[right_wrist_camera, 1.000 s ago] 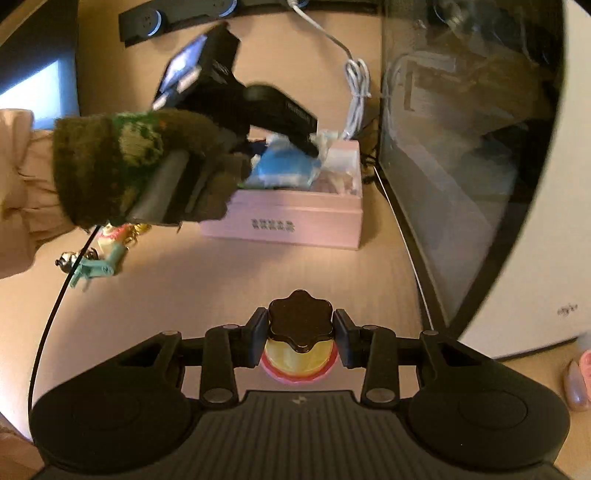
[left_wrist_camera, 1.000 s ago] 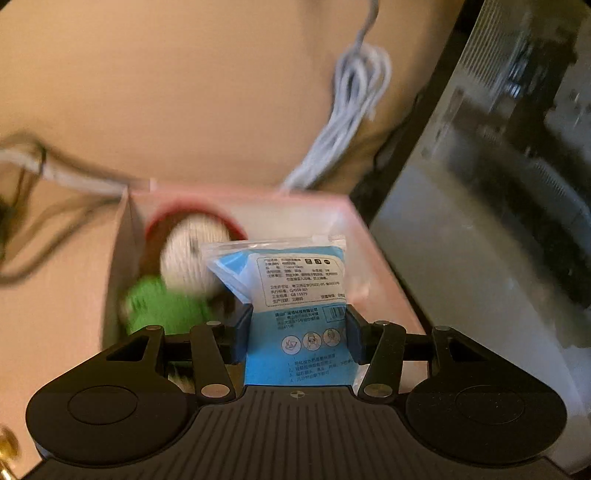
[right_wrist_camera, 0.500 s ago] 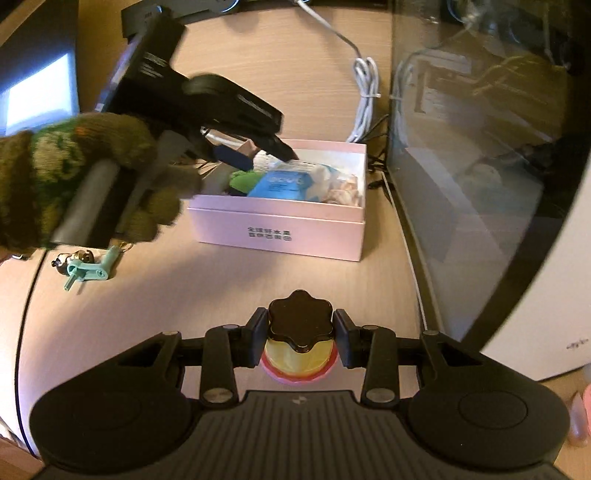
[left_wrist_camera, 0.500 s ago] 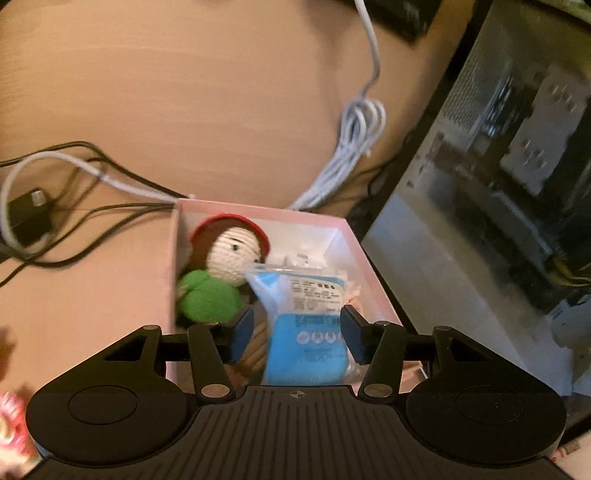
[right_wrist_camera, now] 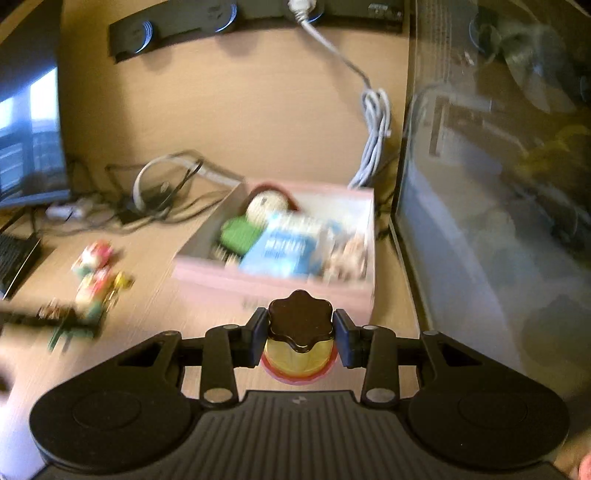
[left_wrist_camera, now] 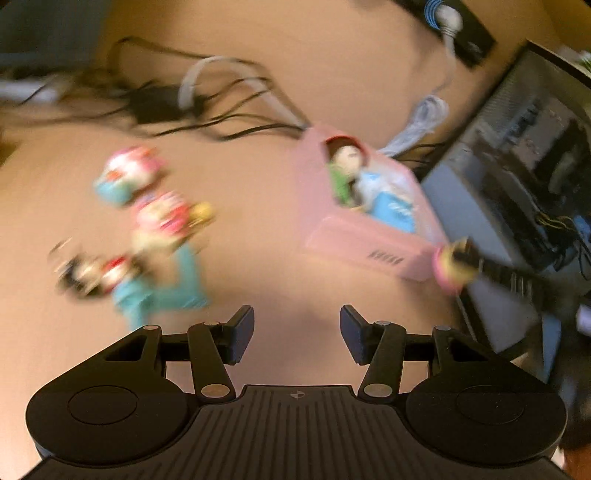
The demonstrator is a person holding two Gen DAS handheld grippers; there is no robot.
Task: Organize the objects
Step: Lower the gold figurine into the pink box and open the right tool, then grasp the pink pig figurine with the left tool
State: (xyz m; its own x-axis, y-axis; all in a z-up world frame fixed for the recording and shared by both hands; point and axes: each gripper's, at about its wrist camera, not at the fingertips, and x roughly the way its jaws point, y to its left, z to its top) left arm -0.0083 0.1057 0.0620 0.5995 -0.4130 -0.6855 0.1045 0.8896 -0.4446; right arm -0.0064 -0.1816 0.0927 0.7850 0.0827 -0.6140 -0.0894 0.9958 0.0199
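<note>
right claw [right_wrist_camera: 300, 341] clenched on a small jar [right_wrist_camera: 299, 350], near side of the pink box [right_wrist_camera: 273, 284]. left claw [left_wrist_camera: 296, 334] released, empty, above the worktop [left_wrist_camera: 258, 229]. blue packet [right_wrist_camera: 280, 249] lies inside the box beside a knitted doll [right_wrist_camera: 258, 210].

Black power strip [right_wrist_camera: 258, 22] lies at far edge of wooden desk [right_wrist_camera: 229, 110]. Glass-sided computer case [right_wrist_camera: 498, 206] stands at desk's right. Monitor [right_wrist_camera: 29, 136] at its left; tangled cables [right_wrist_camera: 162, 195] lie between them.
</note>
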